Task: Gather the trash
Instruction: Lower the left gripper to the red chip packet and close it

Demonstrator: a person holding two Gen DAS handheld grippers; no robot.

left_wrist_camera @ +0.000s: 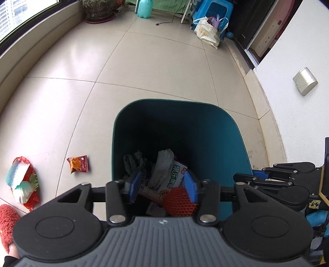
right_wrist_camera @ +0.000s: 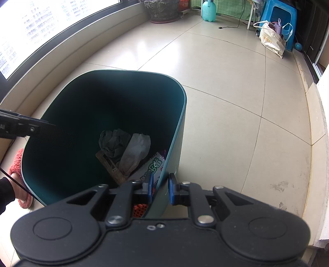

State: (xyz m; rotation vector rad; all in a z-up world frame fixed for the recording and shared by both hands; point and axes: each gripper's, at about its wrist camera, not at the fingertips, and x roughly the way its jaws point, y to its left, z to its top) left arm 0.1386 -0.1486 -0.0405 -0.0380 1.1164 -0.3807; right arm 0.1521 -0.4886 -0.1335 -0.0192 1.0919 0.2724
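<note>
A dark teal bin (left_wrist_camera: 216,131) stands on the tiled floor and holds a grey crumpled bag (left_wrist_camera: 133,162), a white paper bag (left_wrist_camera: 164,164), a green-and-white packet (left_wrist_camera: 176,174) and an orange mesh piece (left_wrist_camera: 177,202). My left gripper (left_wrist_camera: 162,185) hangs open over the bin's near side, its blue pads touching nothing. My right gripper (right_wrist_camera: 161,188) is shut on the bin's wall (right_wrist_camera: 174,143), one pad inside and one outside. An orange snack packet (left_wrist_camera: 78,164) and a red-and-white wrapper (left_wrist_camera: 22,182) lie on the floor left of the bin.
A person's foot in a fuzzy red slipper (right_wrist_camera: 20,176) stands by the bin's left side. A white wall (left_wrist_camera: 298,51) runs along the right and a window ledge (left_wrist_camera: 30,53) along the left. At the far end stand a plant pot (left_wrist_camera: 98,10), a teal bottle (left_wrist_camera: 145,8), a blue stool (left_wrist_camera: 216,10) and a white bag (left_wrist_camera: 206,31).
</note>
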